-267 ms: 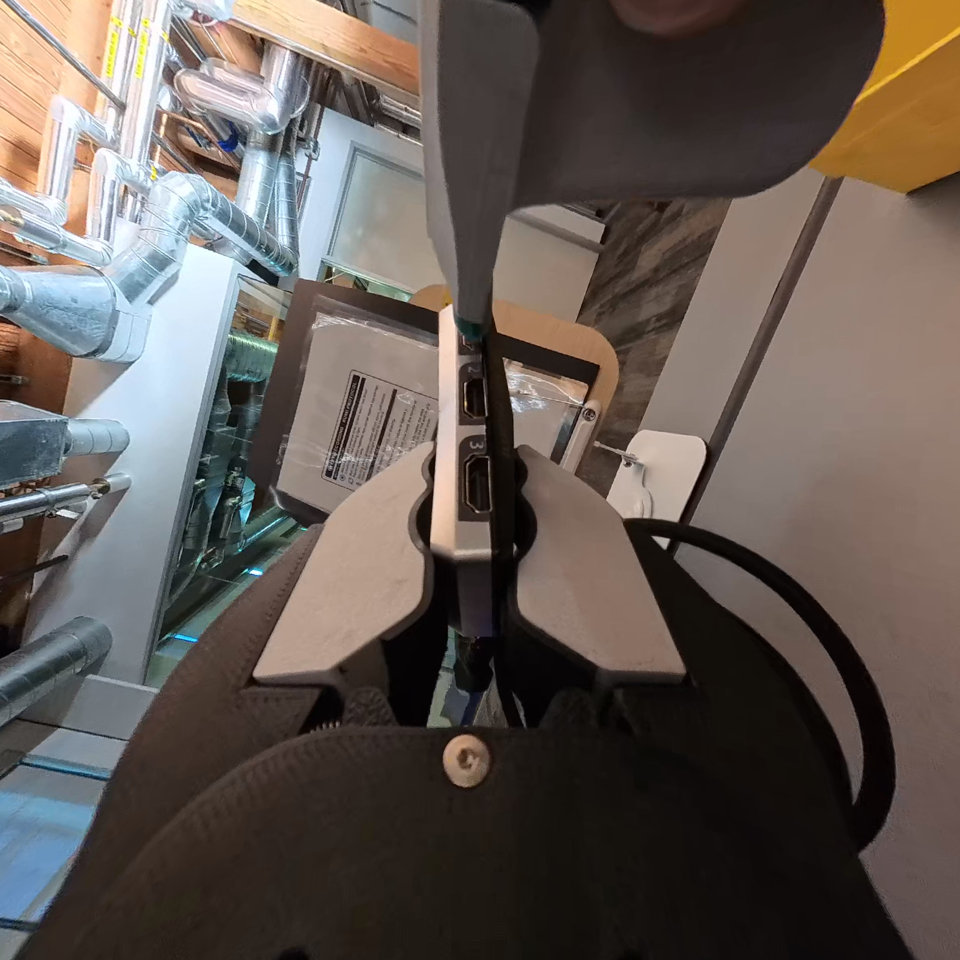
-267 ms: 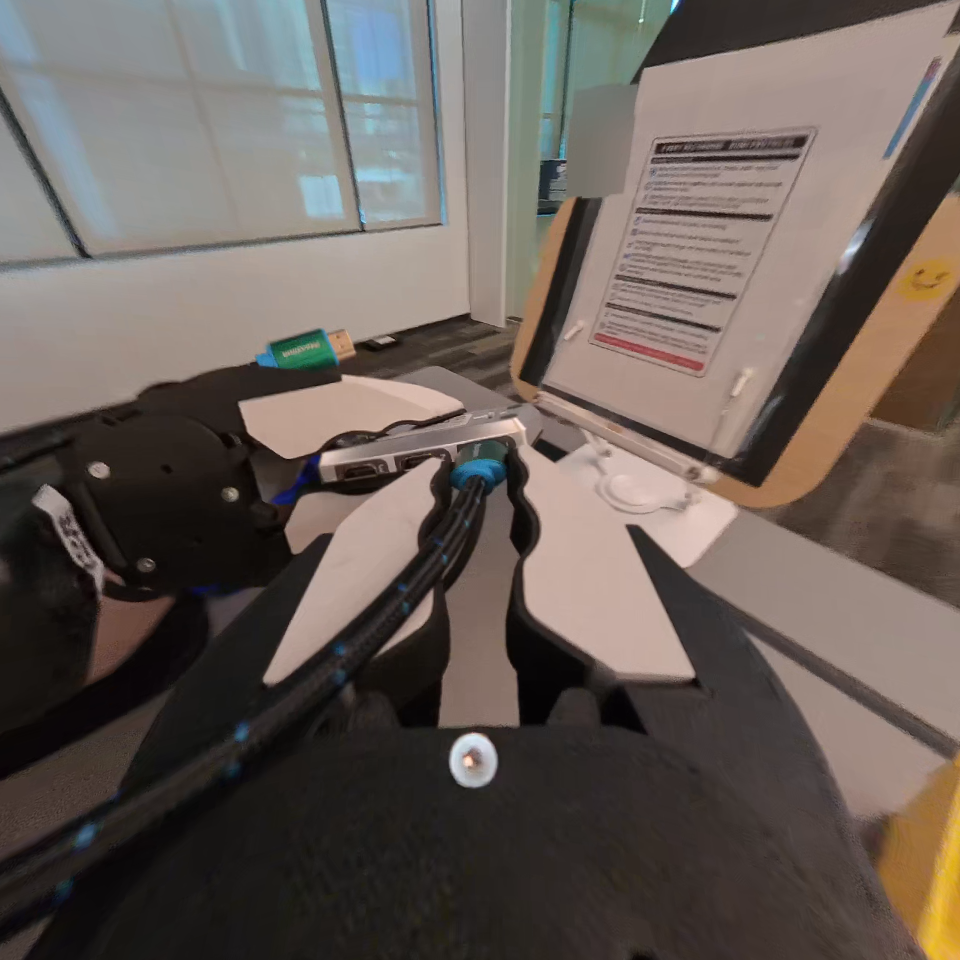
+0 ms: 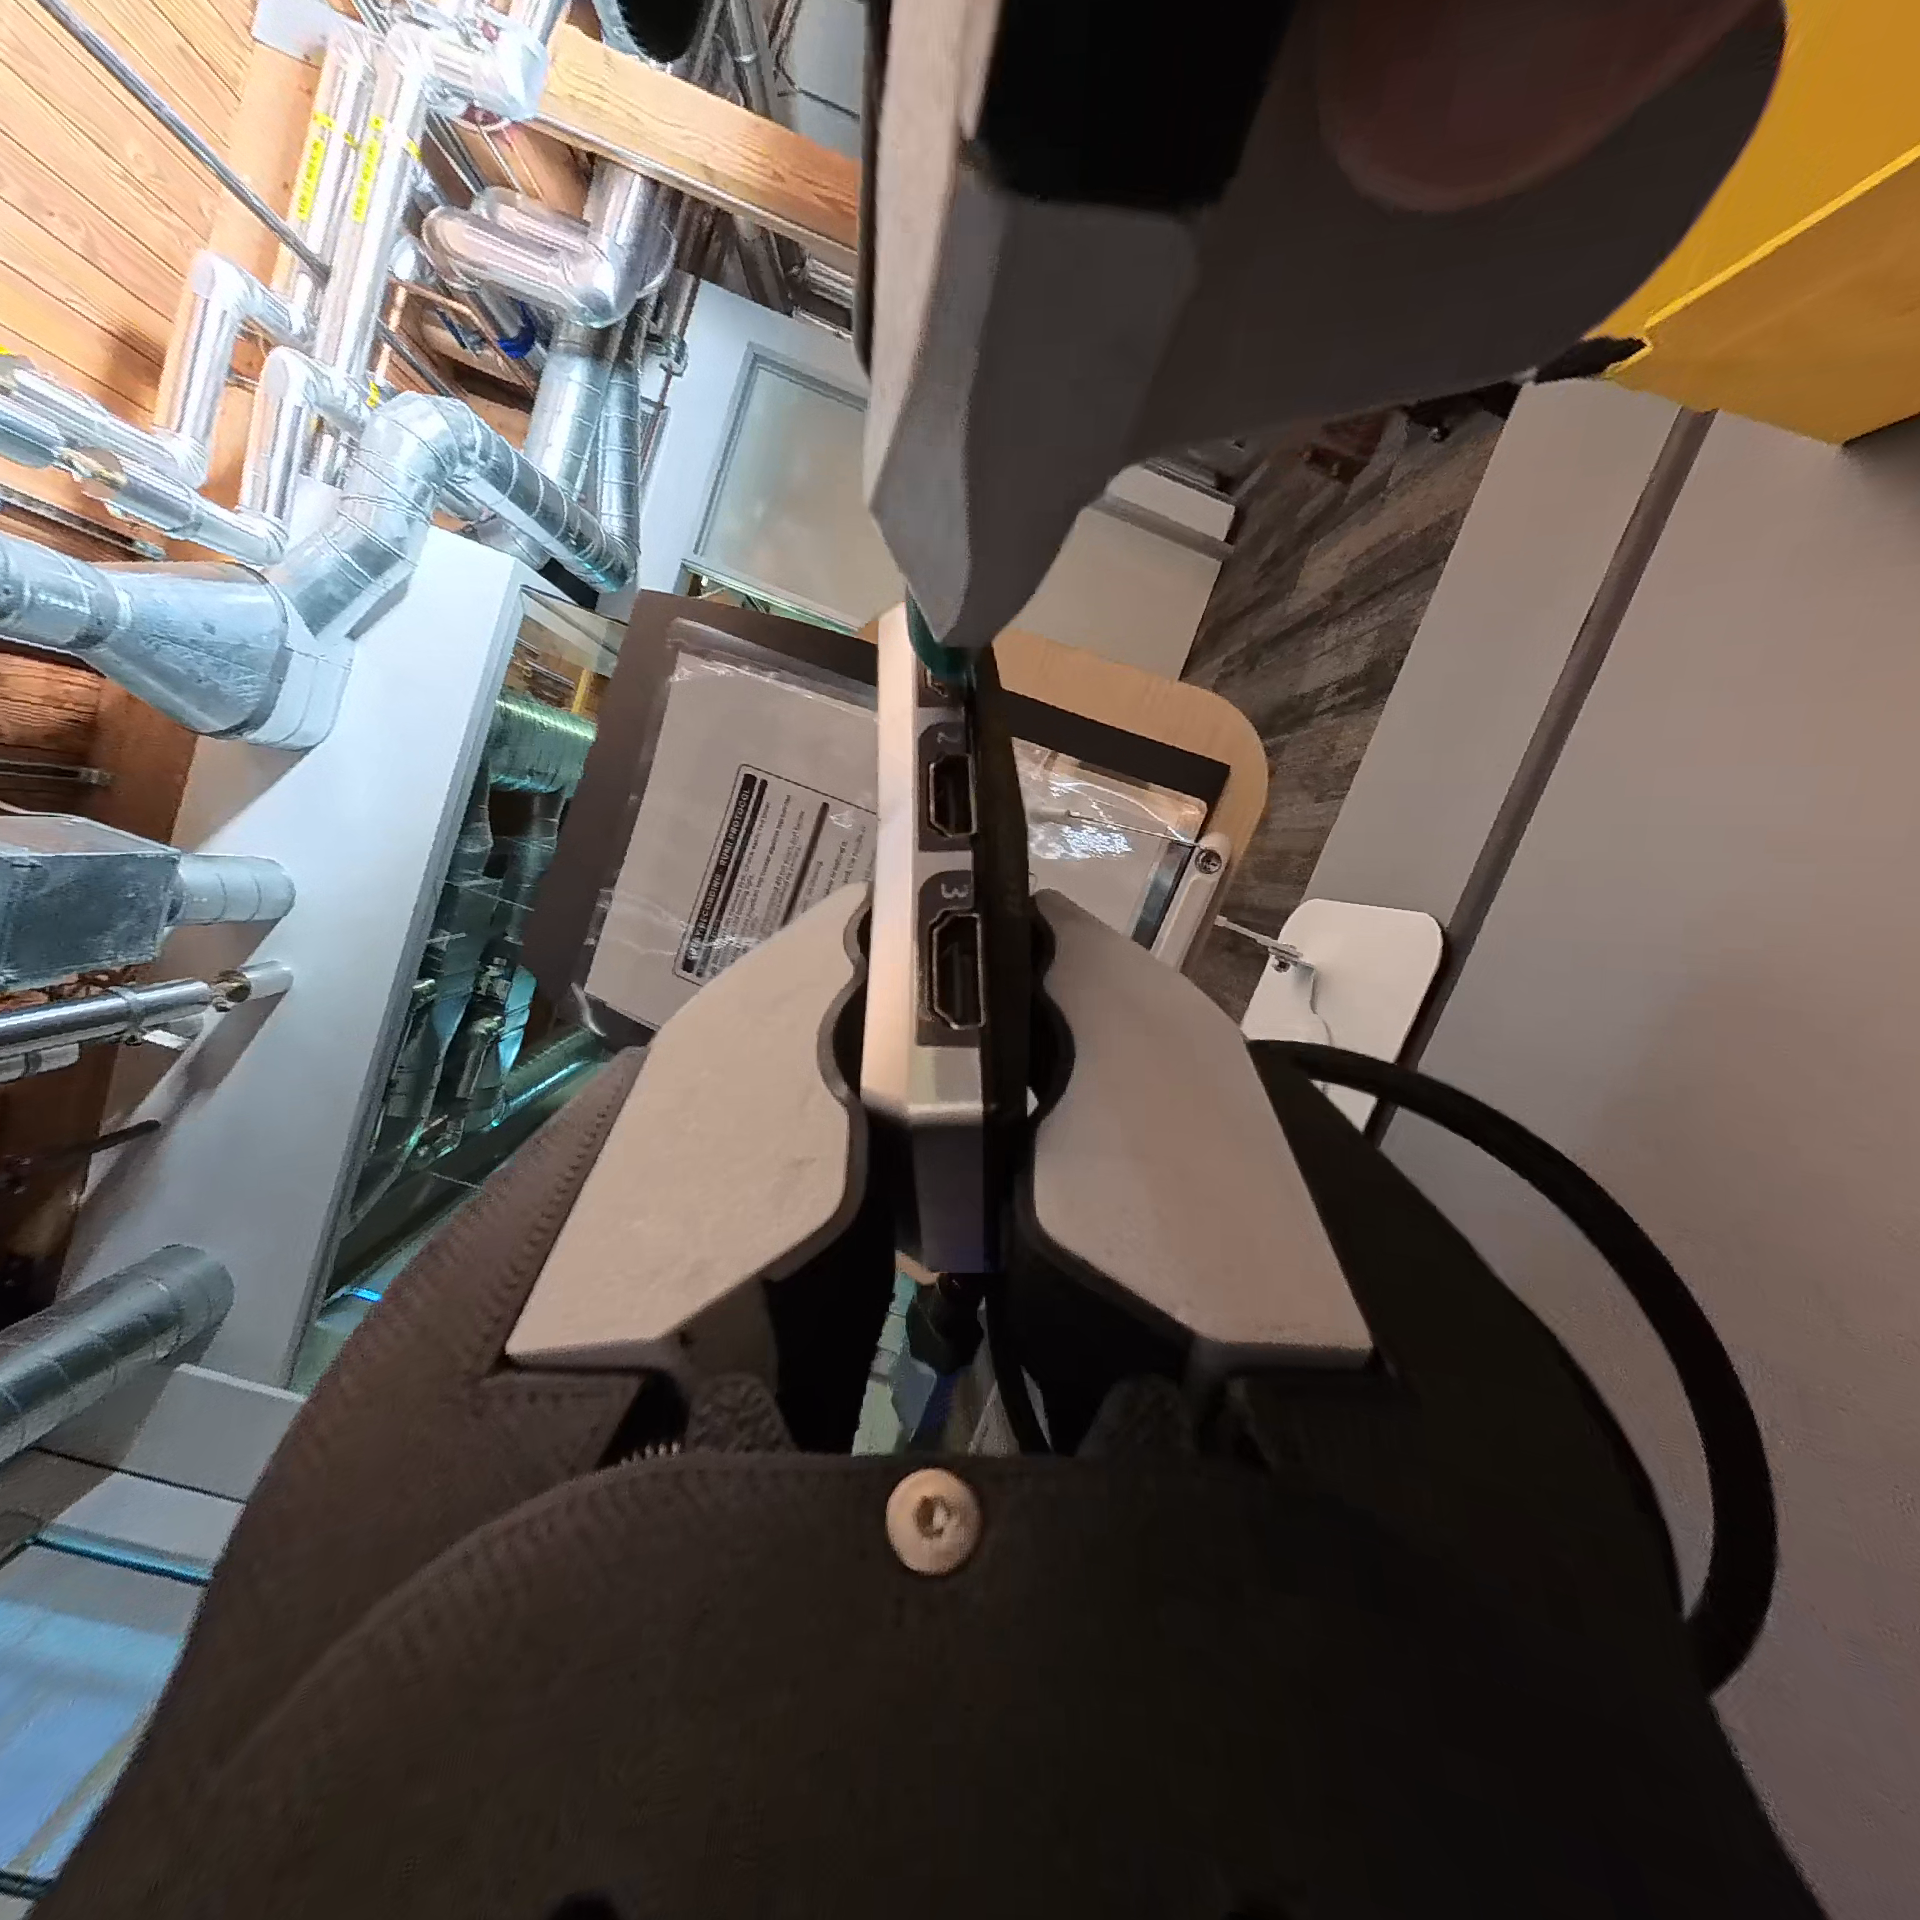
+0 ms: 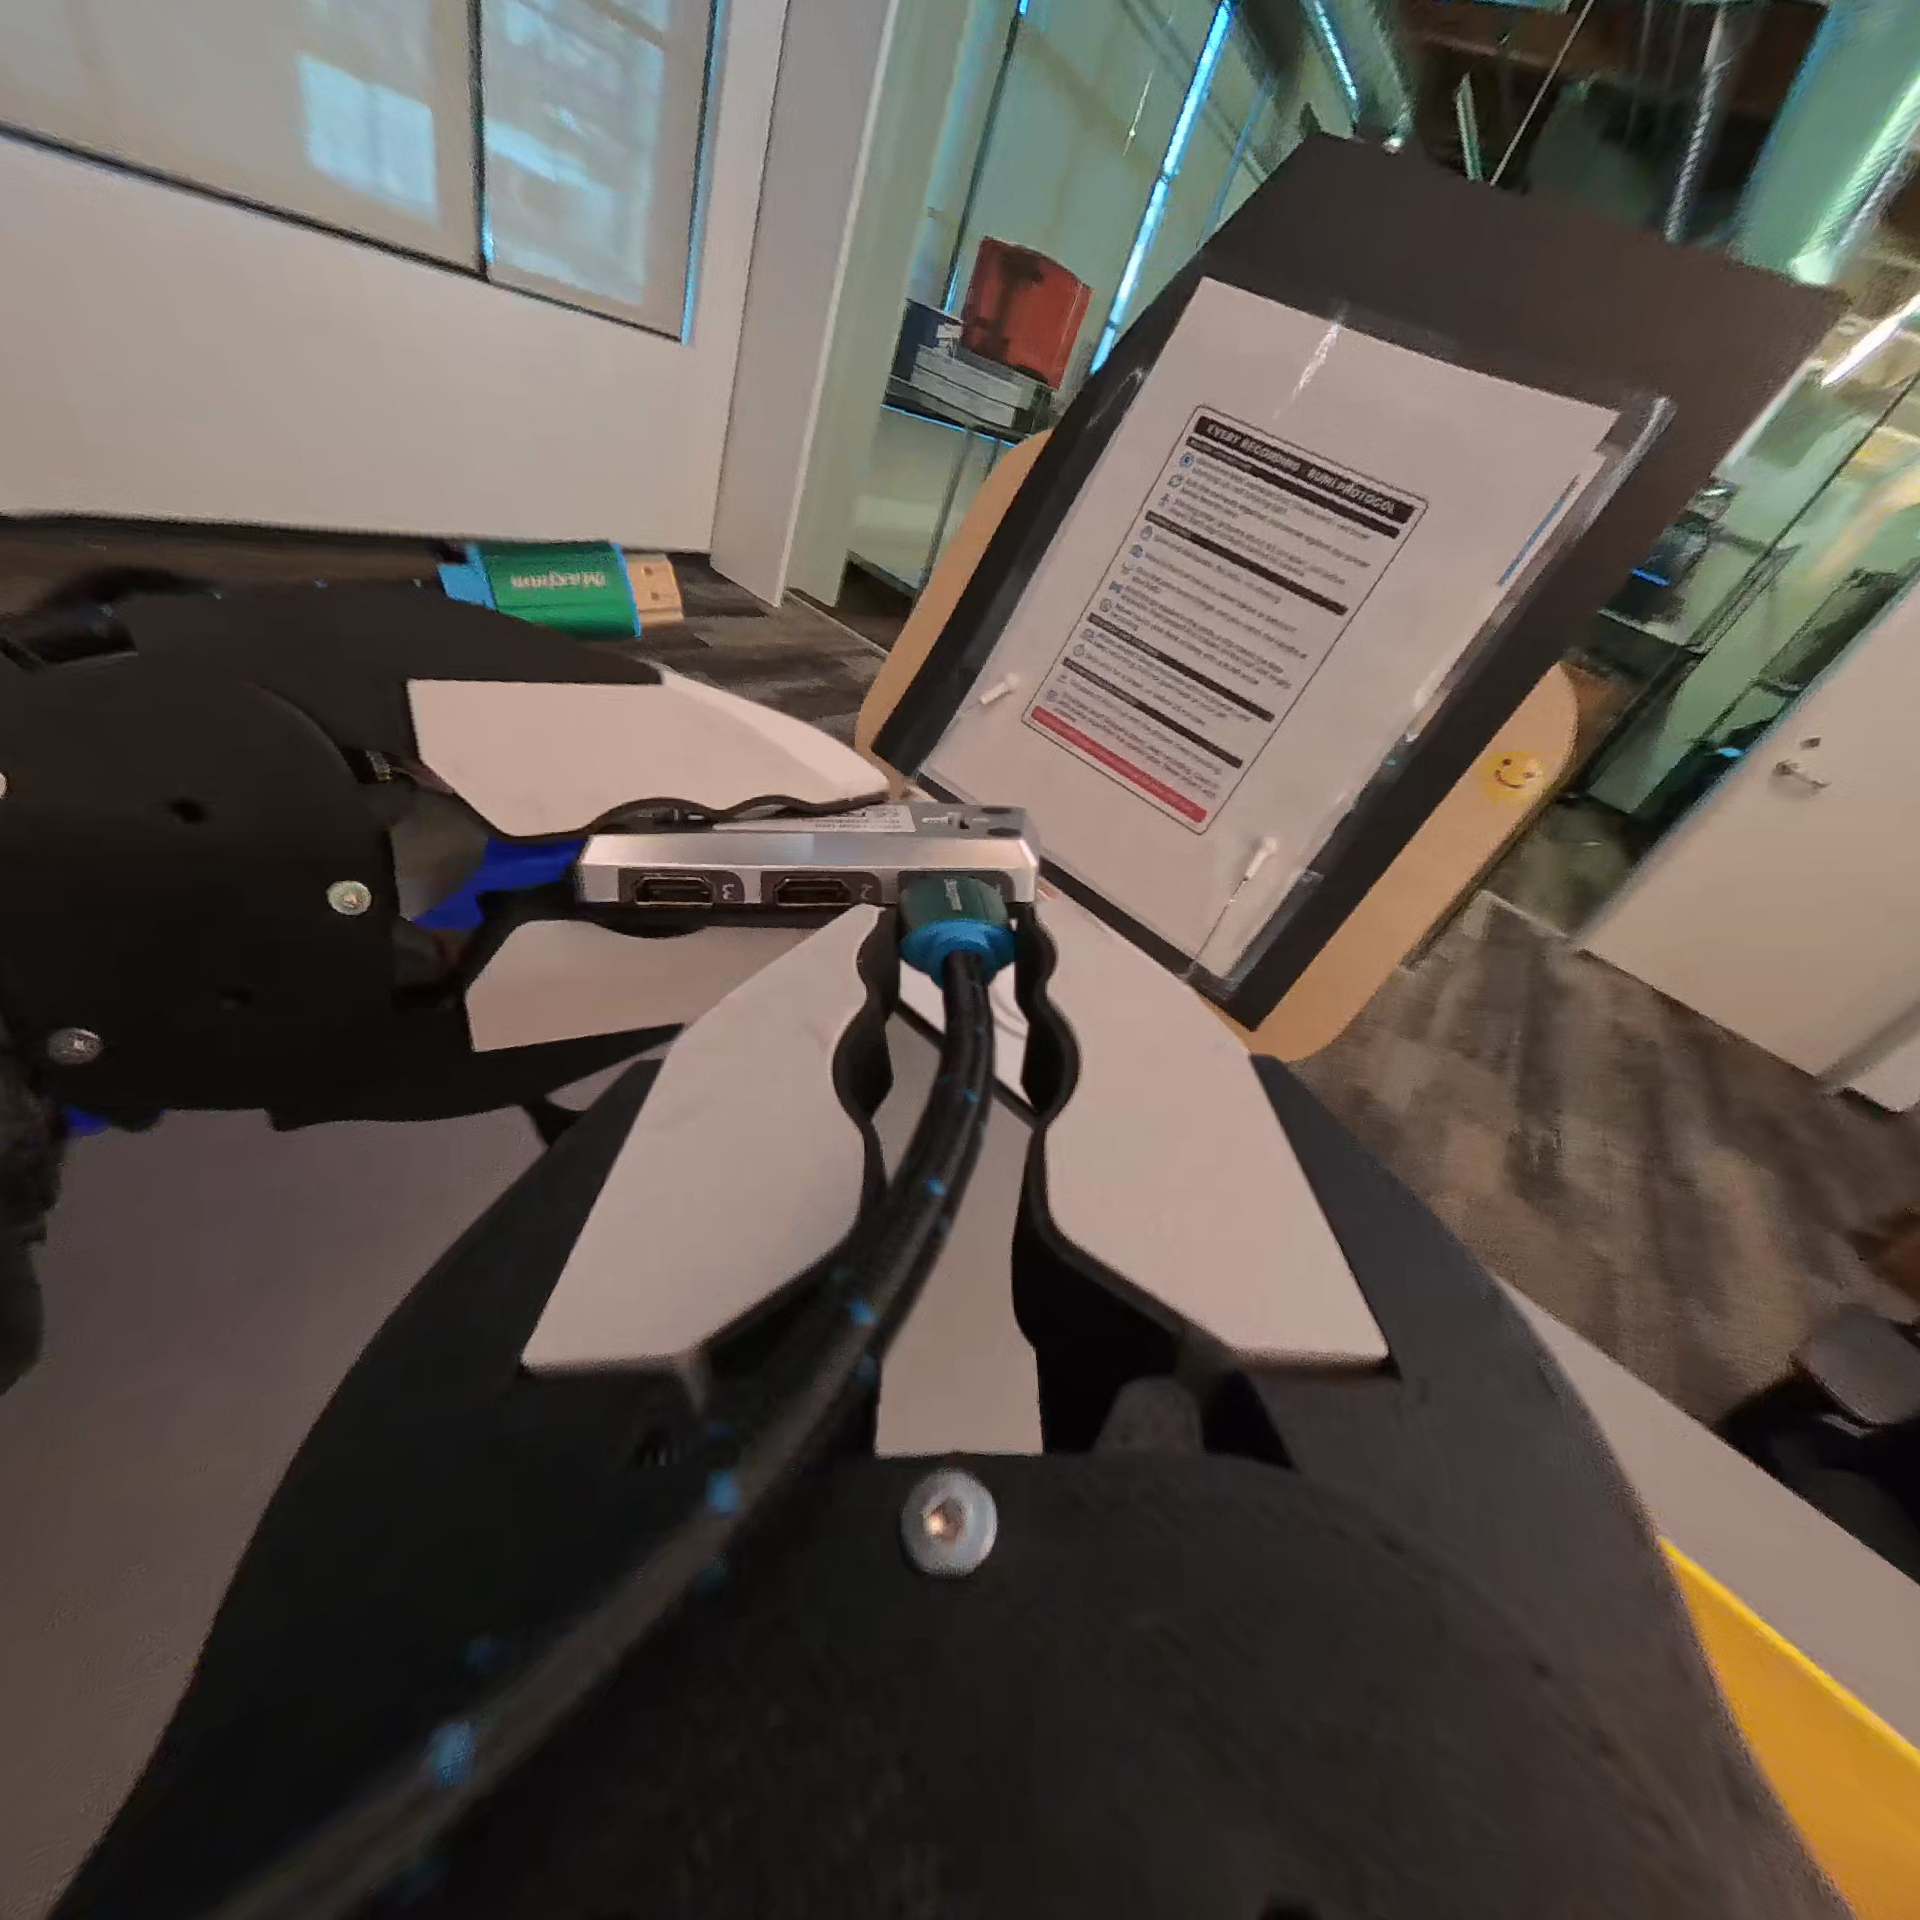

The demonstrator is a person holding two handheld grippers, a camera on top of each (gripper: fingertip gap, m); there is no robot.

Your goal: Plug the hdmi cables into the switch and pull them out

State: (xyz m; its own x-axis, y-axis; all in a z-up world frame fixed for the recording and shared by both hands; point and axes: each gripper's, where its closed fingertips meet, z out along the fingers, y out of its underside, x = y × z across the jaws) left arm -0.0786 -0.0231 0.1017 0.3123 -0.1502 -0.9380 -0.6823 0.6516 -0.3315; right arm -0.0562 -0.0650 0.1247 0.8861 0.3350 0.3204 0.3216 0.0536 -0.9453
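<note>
Left wrist view: my left claw (image 3: 951, 1023) is clamped on the switch (image 3: 920, 1039), pads pressed to its two broad faces, so the port side faces me and the body has something to brace against. Two numbered ports stand empty; at the far end a green plug (image 3: 925, 636) sits under the tip of my other claw. A thin black cable (image 3: 1621, 1278) loops off to the right.

Right wrist view: my right claw (image 4: 951, 971) sits around the green plug (image 4: 951, 902) with its blue collar, fingers slightly parted. I cannot tell whether they grip it. The plug looks seated in the end port of the switch (image 4: 805, 857); its braided cable (image 4: 914, 1195) runs back between my fingers. A second green plug (image 4: 561, 587) lies beyond, waiting. It bears a brand mark, and the propped sheet (image 4: 1247, 613) carries print; I leave both unread.
</note>
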